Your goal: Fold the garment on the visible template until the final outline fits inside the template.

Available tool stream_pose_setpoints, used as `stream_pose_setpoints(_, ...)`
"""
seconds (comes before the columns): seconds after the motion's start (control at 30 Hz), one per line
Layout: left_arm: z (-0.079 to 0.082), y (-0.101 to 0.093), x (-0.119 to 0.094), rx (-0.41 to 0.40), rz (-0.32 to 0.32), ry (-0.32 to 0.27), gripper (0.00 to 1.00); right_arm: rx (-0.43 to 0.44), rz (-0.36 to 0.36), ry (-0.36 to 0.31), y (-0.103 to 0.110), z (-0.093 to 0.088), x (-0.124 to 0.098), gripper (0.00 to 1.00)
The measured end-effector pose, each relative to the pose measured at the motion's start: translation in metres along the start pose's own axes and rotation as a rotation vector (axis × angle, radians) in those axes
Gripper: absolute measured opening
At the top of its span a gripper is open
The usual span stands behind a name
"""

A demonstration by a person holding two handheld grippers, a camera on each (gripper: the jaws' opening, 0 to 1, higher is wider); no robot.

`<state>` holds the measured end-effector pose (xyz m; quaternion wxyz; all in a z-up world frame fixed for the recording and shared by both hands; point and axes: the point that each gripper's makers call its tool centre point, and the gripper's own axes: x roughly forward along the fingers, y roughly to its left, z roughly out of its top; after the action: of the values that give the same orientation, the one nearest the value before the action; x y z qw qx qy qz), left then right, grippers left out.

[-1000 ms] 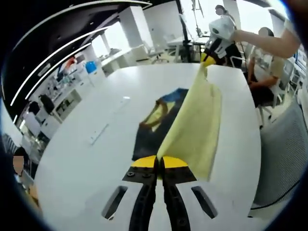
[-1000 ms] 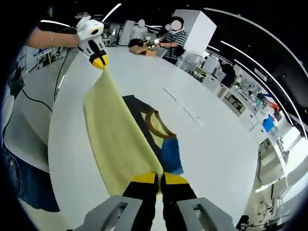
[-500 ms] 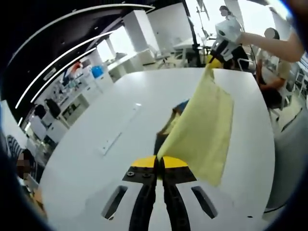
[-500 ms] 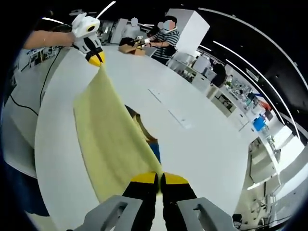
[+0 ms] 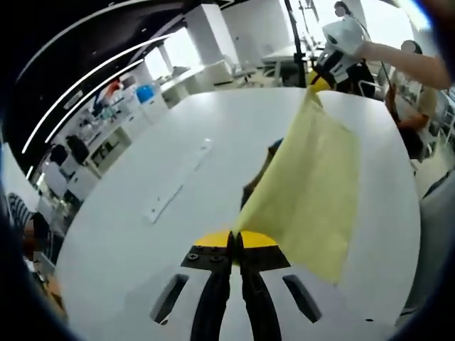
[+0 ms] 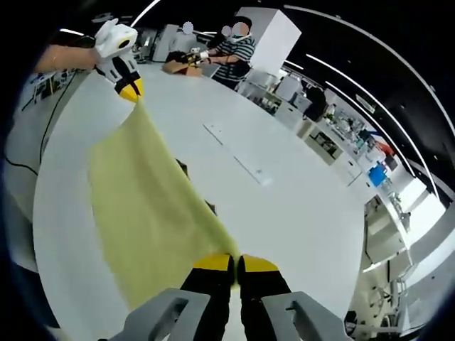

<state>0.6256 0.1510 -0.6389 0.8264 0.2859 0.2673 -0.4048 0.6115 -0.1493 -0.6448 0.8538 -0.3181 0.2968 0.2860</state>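
A pale yellow garment (image 5: 313,185) hangs stretched in the air between both grippers, above the white table (image 5: 142,234). My left gripper (image 5: 234,239) is shut on one corner of it. The right gripper (image 5: 313,80), held by a hand, pinches the far corner. From the right gripper view, my right gripper (image 6: 234,260) is shut on the near corner of the garment (image 6: 142,206), and the left gripper (image 6: 129,90) holds the far one. A dark sliver of the template (image 5: 257,181) shows from under the cloth; another sliver of the template (image 6: 183,168) peeks out at the cloth's edge.
A long narrow strip (image 5: 178,181) runs along the table's middle. A person (image 5: 412,92) sits beside the table's right edge. Two people (image 6: 231,46) sit at the far end by a cardboard box (image 6: 178,66). Shelves and desks (image 5: 106,121) line the room's side.
Both grippers have risen with the garment. The cloth now hangs higher and wider over the template and hides nearly all of the dark and blue sheet seen a second ago.
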Motion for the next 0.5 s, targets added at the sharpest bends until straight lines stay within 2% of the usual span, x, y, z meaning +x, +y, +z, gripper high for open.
stream_pose_setpoints(0.13,-0.008,0.004,0.015,-0.033,-0.022,0.004,0.00,0.061,0.025,0.024,-0.002,-0.009,0.017,0.00)
stream_pose_setpoints(0.2,-0.015,0.007,0.024,-0.074,-0.026,0.020,0.00,0.065,0.030,0.022,-0.003,-0.010,0.025,0.00)
stream_pose_setpoints(0.5,-0.037,0.010,0.059,-0.090,-0.056,0.078,0.00,0.057,0.077,0.074,0.002,-0.027,0.060,0.00)
